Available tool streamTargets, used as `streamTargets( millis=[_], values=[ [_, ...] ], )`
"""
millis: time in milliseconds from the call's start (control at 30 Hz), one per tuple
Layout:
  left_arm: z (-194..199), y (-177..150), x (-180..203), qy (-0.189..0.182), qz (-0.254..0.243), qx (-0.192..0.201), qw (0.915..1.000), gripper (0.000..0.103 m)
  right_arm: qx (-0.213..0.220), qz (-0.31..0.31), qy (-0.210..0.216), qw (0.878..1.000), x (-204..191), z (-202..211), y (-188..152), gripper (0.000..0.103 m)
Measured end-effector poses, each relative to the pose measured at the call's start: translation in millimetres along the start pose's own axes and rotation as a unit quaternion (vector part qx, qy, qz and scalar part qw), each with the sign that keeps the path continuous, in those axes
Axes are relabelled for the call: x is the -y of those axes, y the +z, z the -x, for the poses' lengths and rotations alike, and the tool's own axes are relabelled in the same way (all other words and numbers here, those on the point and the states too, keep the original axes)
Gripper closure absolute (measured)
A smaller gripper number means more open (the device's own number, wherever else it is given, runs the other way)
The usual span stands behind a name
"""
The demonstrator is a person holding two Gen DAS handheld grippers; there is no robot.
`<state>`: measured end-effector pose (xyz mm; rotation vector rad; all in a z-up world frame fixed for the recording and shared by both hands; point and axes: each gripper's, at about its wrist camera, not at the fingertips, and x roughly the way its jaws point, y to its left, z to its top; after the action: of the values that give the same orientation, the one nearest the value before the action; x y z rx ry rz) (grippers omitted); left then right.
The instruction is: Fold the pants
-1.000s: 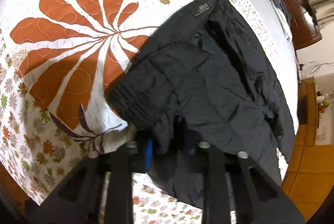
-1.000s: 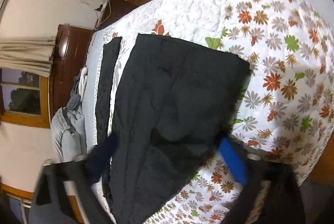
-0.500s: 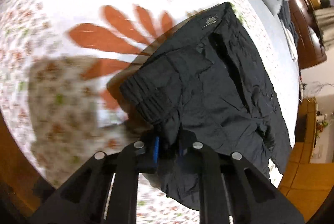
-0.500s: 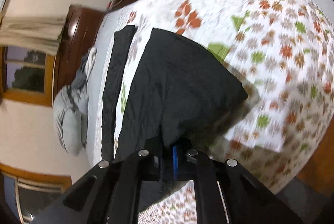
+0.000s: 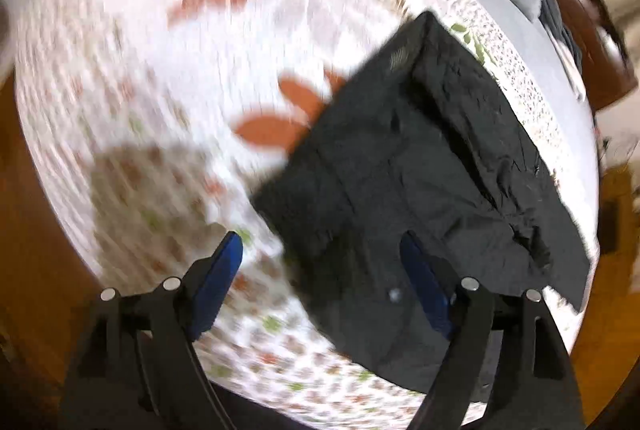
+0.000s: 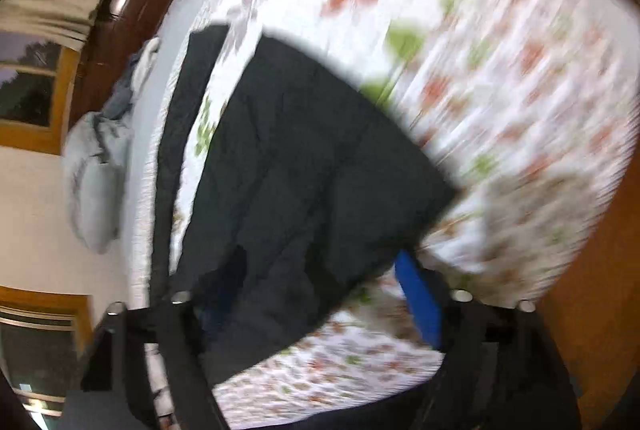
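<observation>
Black pants [image 5: 420, 189] lie on the floral bedspread [image 5: 160, 89] in a compact multi-layer fold, left gripper [image 5: 324, 270] and right gripper [image 6: 316, 294] both opening with nothing clamped, so probably only tidying or stowing is left.

- one pair of black pants [image 5: 416, 189], folded, on the bed
- one more dark strip of cloth [image 6: 180, 133] beside them in the right wrist view; what it is cannot be told
- one floral quilt [image 5: 160, 69] over the bed
- one grey pillow or bundle of bedding [image 6: 92, 185] at the bed's far end
- two grippers: the left gripper [image 5: 320, 262] and the right gripper [image 6: 316, 282], each with jaws opening
- four blue pads in all, two on each gripper; the right's inner pad is hard to make out
- one dark wooden cabinet [image 6: 116, 41]
- one window [image 6: 28, 85] with a curtain above it
</observation>
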<state>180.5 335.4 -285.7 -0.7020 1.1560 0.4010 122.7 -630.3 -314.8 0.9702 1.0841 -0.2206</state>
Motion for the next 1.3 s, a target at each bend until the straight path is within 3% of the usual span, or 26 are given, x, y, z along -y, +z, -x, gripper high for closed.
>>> streamTargets(
  millis=[100, 200, 233, 333, 500, 667, 767, 800, 833, 933, 1133, 1300],
  values=[
    [12.8, 44.9, 16.4, -0.014, -0.051, 0.015, 0.9985, 0.011, 0.037, 0.042, -0.047, 0.997, -12.2, 36.0, 17.7, 0.024],
    [3.4, 100.8, 55.7, -0.046, -0.111, 0.016, 0.9926, 0.006, 0.033, 0.088, -0.028, 0.995, -50.5, 42.3, 36.3, 0.019],
    [-6.7, 123.3, 71.5, -0.062, -0.134, 0.011, 0.989, 0.006, 0.021, 0.1, -0.01, 0.995, -69.0, 34.7, 43.4, 0.013],
    [-42.1, 173.5, 103.3, -0.091, -0.151, -0.006, 0.9844, 0.006, -0.01, 0.133, 0.017, 0.991, -116.0, 1.4, 58.9, 0.012],
    [-112.8, 229.2, 132.4, -0.099, -0.159, -0.048, 0.9812, 0.007, -0.06, 0.167, 0.036, 0.984, -177.9, -68.0, 82.0, 0.012],
    [-172.6, 241.7, 139.6, -0.077, -0.191, -0.099, 0.9735, 0.008, -0.09, 0.188, 0.047, 0.977, -226.6, -122.4, 109.6, 0.012],
    [-187.1, 244.2, 143.6, -0.098, -0.199, -0.104, 0.9695, 0.011, -0.095, 0.205, 0.049, 0.973, -248.2, -141.8, 133.9, 0.012],
    [-186.4, 242.3, 145.2, -0.107, -0.202, -0.103, 0.968, 0.036, -0.095, 0.207, 0.051, 0.972, -251.9, -147.1, 141.6, 0.012],
    [-187.2, 240.7, 150.0, -0.109, -0.212, -0.106, 0.9654, 0.046, -0.096, 0.213, 0.051, 0.971, -259.3, -152.4, 153.7, 0.012],
    [-190.7, 238.6, 153.6, -0.095, -0.224, -0.104, 0.9643, 0.062, -0.089, 0.228, 0.04, 0.969, -280.1, -166.2, 194.6, 0.012],
    [-188.4, 238.4, 147.6, -0.094, -0.213, -0.092, 0.9682, 0.076, -0.068, 0.229, 0.023, 0.971, -311.7, -202.6, 282.5, 0.012],
    [-193.8, 236.6, 148.6, -0.074, -0.209, -0.088, 0.9711, 0.078, -0.075, 0.25, -0.023, 0.965, -329.4, -248.9, 319.9, 0.012]
  ],
)
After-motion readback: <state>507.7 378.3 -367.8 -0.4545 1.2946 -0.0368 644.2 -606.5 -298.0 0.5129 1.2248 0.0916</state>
